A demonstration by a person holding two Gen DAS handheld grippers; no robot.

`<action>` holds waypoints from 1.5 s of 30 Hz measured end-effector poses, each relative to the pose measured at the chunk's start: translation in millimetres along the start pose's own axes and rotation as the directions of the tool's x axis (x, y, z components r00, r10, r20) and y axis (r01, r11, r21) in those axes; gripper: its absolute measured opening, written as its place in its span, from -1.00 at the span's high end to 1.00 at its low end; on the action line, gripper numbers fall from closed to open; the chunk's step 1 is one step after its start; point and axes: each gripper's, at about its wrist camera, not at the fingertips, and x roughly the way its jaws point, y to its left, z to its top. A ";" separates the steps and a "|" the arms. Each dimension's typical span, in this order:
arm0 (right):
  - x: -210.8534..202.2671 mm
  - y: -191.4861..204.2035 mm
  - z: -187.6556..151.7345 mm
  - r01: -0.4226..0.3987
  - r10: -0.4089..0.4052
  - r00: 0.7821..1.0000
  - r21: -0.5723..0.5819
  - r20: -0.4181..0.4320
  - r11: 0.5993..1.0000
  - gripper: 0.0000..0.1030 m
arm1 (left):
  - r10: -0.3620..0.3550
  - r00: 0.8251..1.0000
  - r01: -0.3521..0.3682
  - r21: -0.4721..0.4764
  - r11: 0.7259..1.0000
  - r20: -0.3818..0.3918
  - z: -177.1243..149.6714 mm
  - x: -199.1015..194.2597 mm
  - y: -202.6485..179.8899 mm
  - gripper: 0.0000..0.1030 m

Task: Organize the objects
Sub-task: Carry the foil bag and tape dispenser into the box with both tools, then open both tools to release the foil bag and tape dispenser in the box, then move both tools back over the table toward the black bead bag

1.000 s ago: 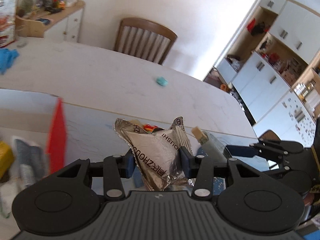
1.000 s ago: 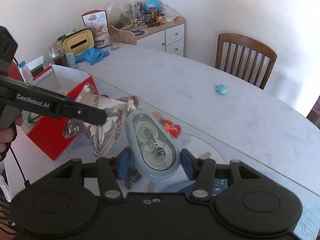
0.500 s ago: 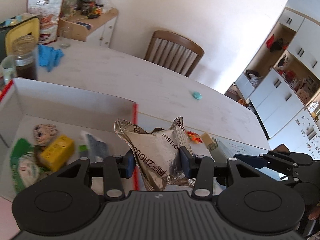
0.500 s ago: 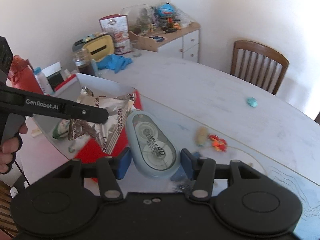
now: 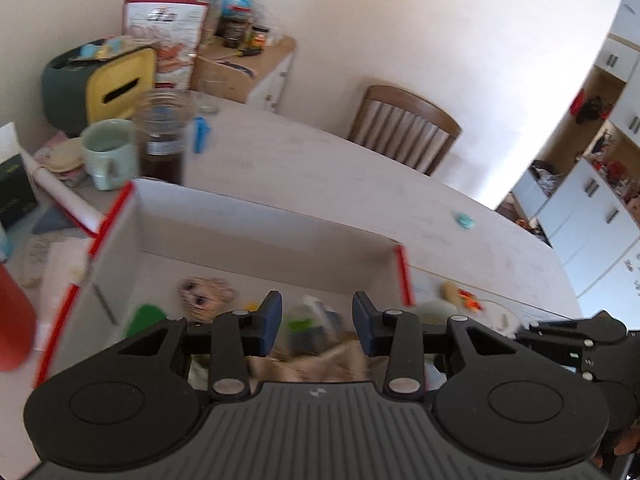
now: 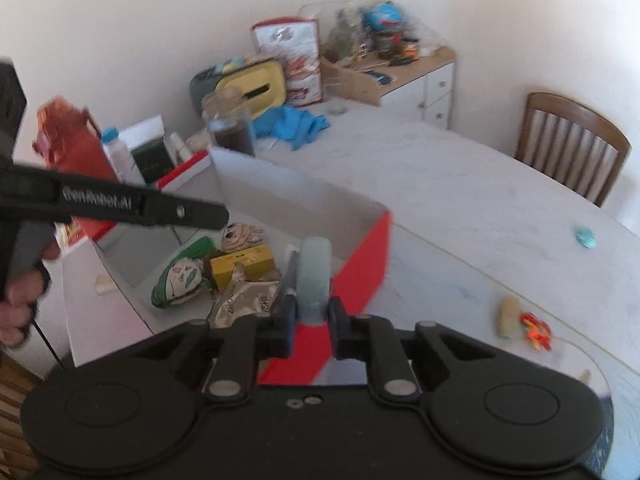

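Two items are in play, and I'll take them from my left. My left gripper [image 5: 316, 320] has just narrowed a little, yet its jaws stand apart with nothing pressed between them. The foil packet [image 6: 244, 300] lies inside the red-and-white box [image 5: 256, 220], though blur makes me unsure it has fully settled. It looks light, crinkly and slick, best pinched at a crimped seam.

Further right, my right gripper [image 6: 312, 316] has just clamped down narrow on the tape dispenser [image 6: 316, 268], held edge-on by its lower end above the box's red wall. I'd judge it light but hard-shelled and smooth, so it could pivot or slip. Its broad flat faces give the surest hold. Rightmost, small bits wait on the table [image 6: 460, 200].
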 end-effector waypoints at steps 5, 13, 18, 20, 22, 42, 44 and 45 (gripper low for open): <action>14.8 13.0 -2.0 -0.024 0.023 0.999 -0.022 -0.039 0.999 0.68 | 0.043 0.999 -0.044 -0.033 0.998 -0.019 0.8 5.4 33.2 0.26; 46.9 46.5 -4.1 -0.029 0.022 0.995 -0.075 -0.093 0.997 0.57 | 0.040 0.998 -0.043 -0.050 0.998 -0.058 -4.0 14.2 53.6 0.26; 50.1 48.6 -4.9 -0.043 0.036 0.994 -0.064 -0.106 0.997 0.51 | 0.031 0.997 -0.034 -0.030 0.999 -0.070 -5.5 18.0 52.1 0.26; 47.4 48.9 -4.0 -0.049 0.043 0.994 -0.060 -0.098 0.997 0.41 | 0.029 0.997 -0.030 -0.018 0.999 -0.073 -5.9 19.0 49.7 0.26; 43.4 49.1 -3.2 -0.055 0.050 0.995 -0.055 -0.090 0.997 0.29 | 0.027 0.997 -0.028 -0.009 1.000 -0.071 -5.7 19.0 46.7 0.26; -20.3 1.8 -16.8 -0.066 0.066 0.998 0.048 0.009 0.997 -0.03 | -0.005 0.999 0.010 0.136 0.991 -0.033 -7.7 3.7 -30.7 -0.35; -28.2 -8.4 -20.3 -0.058 0.057 0.998 0.061 0.022 0.996 -0.09 | -0.004 1.000 0.008 0.164 0.986 -0.025 -9.1 1.8 -44.6 -0.38; -32.3 -13.8 -22.5 -0.055 0.053 0.998 0.069 0.029 0.996 -0.11 | -0.002 1.000 0.006 0.175 0.985 -0.022 -9.6 0.8 -50.6 -0.42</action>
